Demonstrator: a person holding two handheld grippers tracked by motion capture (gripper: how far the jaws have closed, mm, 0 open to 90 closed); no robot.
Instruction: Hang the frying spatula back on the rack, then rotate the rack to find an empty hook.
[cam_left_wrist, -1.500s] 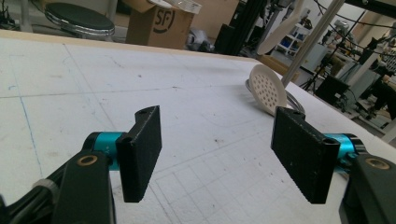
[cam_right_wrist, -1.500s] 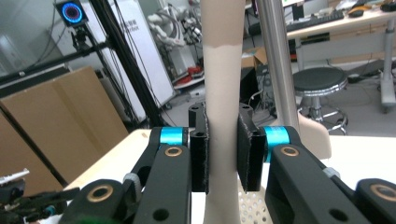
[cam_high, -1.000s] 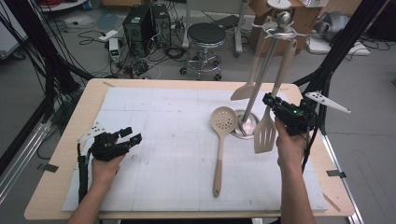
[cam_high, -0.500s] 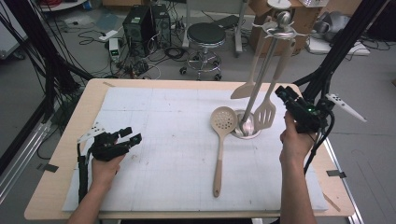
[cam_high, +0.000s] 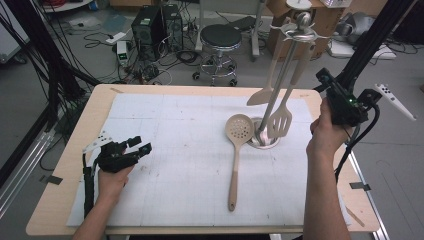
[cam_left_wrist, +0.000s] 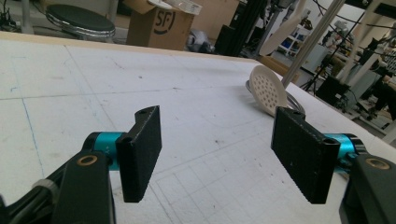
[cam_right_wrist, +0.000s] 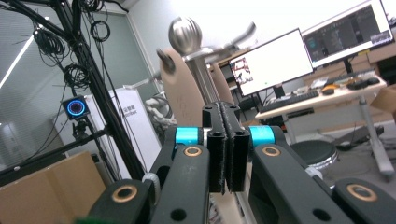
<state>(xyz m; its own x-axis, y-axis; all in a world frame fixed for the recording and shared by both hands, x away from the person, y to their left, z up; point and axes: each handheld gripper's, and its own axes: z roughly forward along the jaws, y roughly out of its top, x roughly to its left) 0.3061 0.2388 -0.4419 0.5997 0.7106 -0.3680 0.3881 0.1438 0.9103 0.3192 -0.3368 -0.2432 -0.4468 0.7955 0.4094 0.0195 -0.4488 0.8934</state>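
Observation:
A metal utensil rack (cam_high: 274, 90) stands on a round base at the table's right. A slotted spatula (cam_high: 280, 121) and a solid spatula (cam_high: 260, 95) hang from its hooks. A beige skimmer spoon (cam_high: 239, 129) lies flat on the white mat, its bowl against the base; it also shows as the skimmer (cam_left_wrist: 267, 87). My right gripper (cam_high: 324, 79) is raised to the right of the rack; its jaws have just been closing, and it (cam_right_wrist: 226, 112) is shut with nothing between the pads. The rack's ball top (cam_right_wrist: 185, 35) is just beyond it. My left gripper (cam_high: 140, 145) rests on the mat at the left, open (cam_left_wrist: 217, 116) and empty.
The white gridded mat (cam_high: 175, 130) covers most of the wooden table (cam_high: 65, 150). A black frame post (cam_high: 370, 45) rises close behind the right hand. A stool (cam_high: 220, 40), computer cases and cables stand on the floor beyond the far edge.
The right gripper has let go of the slotted spatula, which now hangs from the rack, and has risen up and to the right. The left gripper has stayed put.

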